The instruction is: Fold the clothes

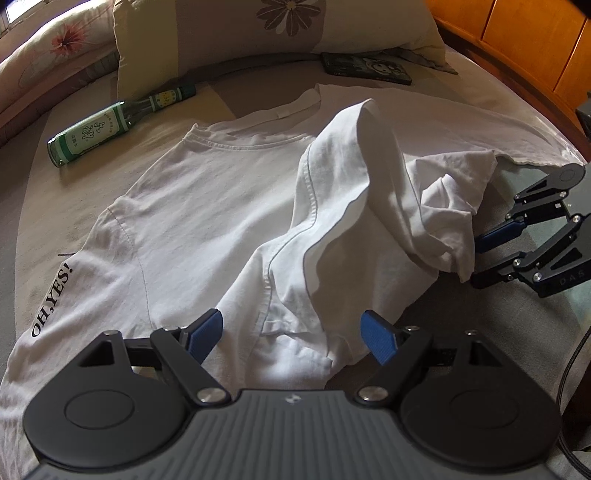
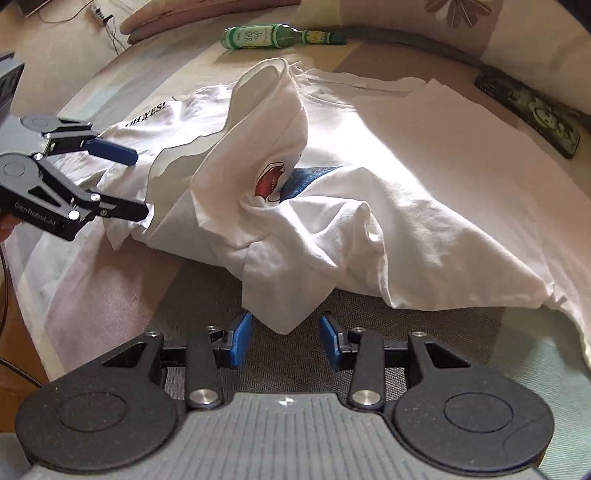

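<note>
A white T-shirt with "OH,YES!" printed on one sleeve lies spread on the bed, and a fold of it is bunched up in a ridge across the middle. My left gripper is open, its blue pads wide apart over the shirt's near edge. It also shows at the left of the right wrist view as the left gripper, astride the shirt's edge. My right gripper is open. A loose corner of the shirt hangs between its pads, which do not press on it. From the left wrist view, the right gripper sits at the cloth's right edge.
A green glass bottle lies on the bed beyond the shirt. Behind it are flowered pillows and a flat dark case. A wooden headboard rises at the back right. A black cable runs along the right.
</note>
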